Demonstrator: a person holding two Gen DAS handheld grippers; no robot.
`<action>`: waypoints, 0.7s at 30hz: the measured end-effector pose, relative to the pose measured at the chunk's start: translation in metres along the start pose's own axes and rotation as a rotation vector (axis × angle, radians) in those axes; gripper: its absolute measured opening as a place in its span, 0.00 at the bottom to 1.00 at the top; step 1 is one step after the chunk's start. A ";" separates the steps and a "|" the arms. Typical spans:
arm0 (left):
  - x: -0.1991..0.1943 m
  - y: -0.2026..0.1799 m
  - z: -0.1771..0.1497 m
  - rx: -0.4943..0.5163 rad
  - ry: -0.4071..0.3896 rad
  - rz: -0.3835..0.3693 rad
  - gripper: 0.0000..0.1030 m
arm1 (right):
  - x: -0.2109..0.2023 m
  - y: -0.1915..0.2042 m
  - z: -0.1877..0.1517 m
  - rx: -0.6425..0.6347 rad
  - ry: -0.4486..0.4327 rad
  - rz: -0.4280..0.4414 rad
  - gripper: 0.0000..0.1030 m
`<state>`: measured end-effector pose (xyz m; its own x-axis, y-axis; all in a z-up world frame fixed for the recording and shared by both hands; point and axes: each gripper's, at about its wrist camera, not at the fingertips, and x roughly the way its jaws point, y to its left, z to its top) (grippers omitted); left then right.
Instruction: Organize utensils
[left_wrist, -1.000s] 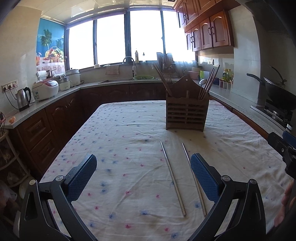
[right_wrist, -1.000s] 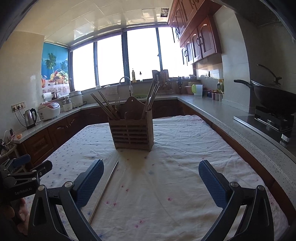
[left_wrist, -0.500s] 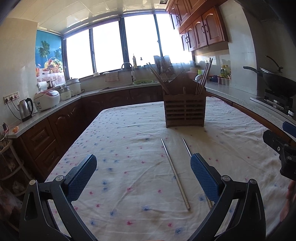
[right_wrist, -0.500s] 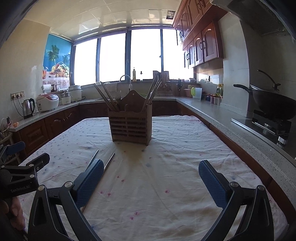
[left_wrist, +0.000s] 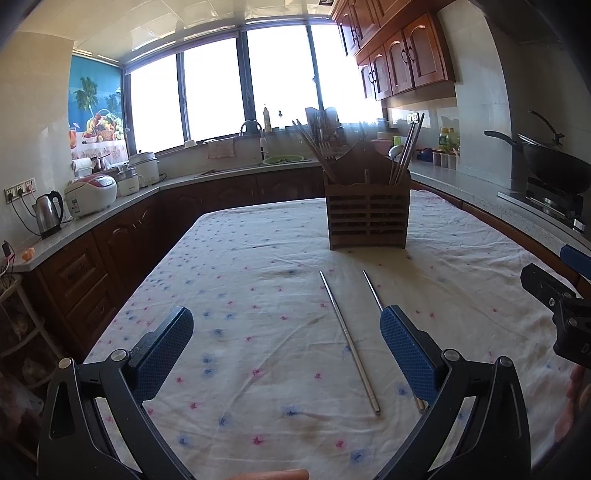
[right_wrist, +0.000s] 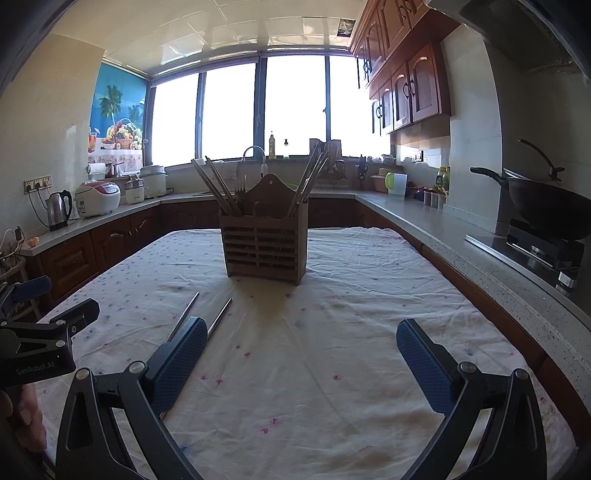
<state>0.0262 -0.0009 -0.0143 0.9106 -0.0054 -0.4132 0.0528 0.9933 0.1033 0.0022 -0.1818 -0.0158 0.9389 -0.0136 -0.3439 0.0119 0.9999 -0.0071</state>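
Observation:
Two steel chopsticks lie side by side on the tablecloth: one (left_wrist: 349, 341) between my left gripper's fingers, the other (left_wrist: 371, 290) partly hidden behind the right finger. They also show in the right wrist view (right_wrist: 218, 318). A slatted wooden utensil holder (left_wrist: 367, 216) stands beyond them, holding chopsticks, a fork and a spoon; it also shows in the right wrist view (right_wrist: 264, 247). My left gripper (left_wrist: 286, 354) is open and empty above the cloth. My right gripper (right_wrist: 301, 363) is open and empty, to the right of the chopsticks.
The table (right_wrist: 354, 280) has a white flowered cloth. Counters run around it with a kettle (left_wrist: 48, 214), a rice cooker (left_wrist: 90, 194), a sink (left_wrist: 282, 158) and a wok (right_wrist: 546, 210) on a stove at the right.
Both grippers have dropped lower and tilted up toward the holder. The right gripper has shifted so both chopsticks now show beside its left finger. Both stay open.

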 end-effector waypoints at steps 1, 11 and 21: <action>0.000 0.000 0.000 -0.001 0.002 0.000 1.00 | 0.000 0.000 0.000 0.000 0.001 0.000 1.00; 0.002 0.001 -0.001 -0.004 0.008 -0.001 1.00 | -0.002 -0.001 0.000 0.004 -0.007 0.006 1.00; 0.000 0.002 0.000 -0.010 0.010 0.000 1.00 | -0.005 -0.001 0.002 0.007 -0.015 0.018 1.00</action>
<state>0.0263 0.0015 -0.0143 0.9066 -0.0048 -0.4219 0.0492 0.9943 0.0943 -0.0013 -0.1826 -0.0120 0.9440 0.0040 -0.3298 -0.0023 1.0000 0.0057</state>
